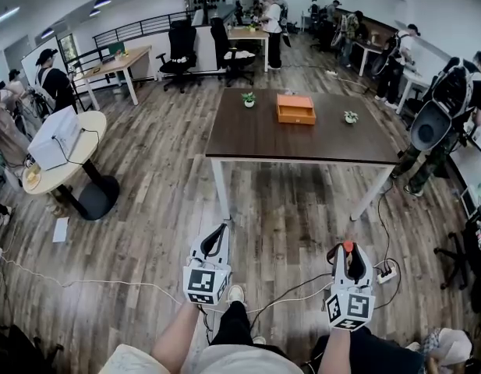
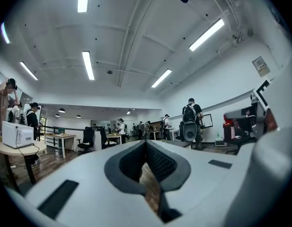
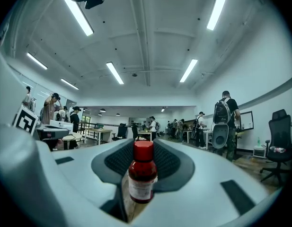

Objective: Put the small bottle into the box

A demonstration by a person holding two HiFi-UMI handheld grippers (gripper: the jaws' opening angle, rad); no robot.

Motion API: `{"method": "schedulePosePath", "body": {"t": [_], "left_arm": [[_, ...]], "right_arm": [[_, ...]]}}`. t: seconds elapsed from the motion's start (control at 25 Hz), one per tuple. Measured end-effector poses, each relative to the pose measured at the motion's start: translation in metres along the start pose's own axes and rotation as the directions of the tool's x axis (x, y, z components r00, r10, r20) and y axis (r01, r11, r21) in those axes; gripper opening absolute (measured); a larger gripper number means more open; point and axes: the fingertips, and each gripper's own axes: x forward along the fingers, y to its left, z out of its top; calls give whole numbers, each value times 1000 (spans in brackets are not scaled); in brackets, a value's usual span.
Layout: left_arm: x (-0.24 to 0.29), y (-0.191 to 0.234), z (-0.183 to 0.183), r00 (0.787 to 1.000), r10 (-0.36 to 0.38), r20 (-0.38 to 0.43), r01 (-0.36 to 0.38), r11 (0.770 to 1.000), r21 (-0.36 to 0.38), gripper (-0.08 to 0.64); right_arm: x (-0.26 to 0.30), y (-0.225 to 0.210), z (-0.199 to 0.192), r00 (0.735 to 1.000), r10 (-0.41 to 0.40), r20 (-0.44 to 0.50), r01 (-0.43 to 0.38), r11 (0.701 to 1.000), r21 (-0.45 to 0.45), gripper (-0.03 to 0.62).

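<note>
The small bottle (image 3: 142,176), dark red with a red cap and a white label, stands upright between the pads of my right gripper (image 3: 145,146), which is shut on it. In the head view its red cap (image 1: 348,246) shows at the tip of the right gripper (image 1: 348,255), low over the wooden floor. The orange box (image 1: 295,108) lies open on the dark brown table (image 1: 256,135), far ahead of both grippers. My left gripper (image 1: 221,232) hangs beside the right one, jaws together and empty; in its own view the left gripper (image 2: 146,144) holds nothing.
Two small potted plants (image 1: 249,98) (image 1: 350,117) flank the box on the table. A round table (image 1: 84,142) with a white appliance (image 1: 57,137) stands at the left. A power strip (image 1: 385,272) and cables lie on the floor. A person with a backpack (image 1: 445,104) stands at the right.
</note>
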Motion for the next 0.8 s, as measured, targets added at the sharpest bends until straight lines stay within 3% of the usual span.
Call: {"method": "schedulePosePath", "body": {"t": [0.4, 0.8], "left_arm": [[54, 24, -23, 999, -2, -46, 2, 1000, -1, 3], [159, 94, -57, 995, 25, -100, -27, 999, -25, 3]], "right_arm": [[64, 3, -25, 998, 24, -59, -24, 1000, 4, 127], [198, 22, -51, 989, 54, -137, -51, 998, 25, 127]]}}
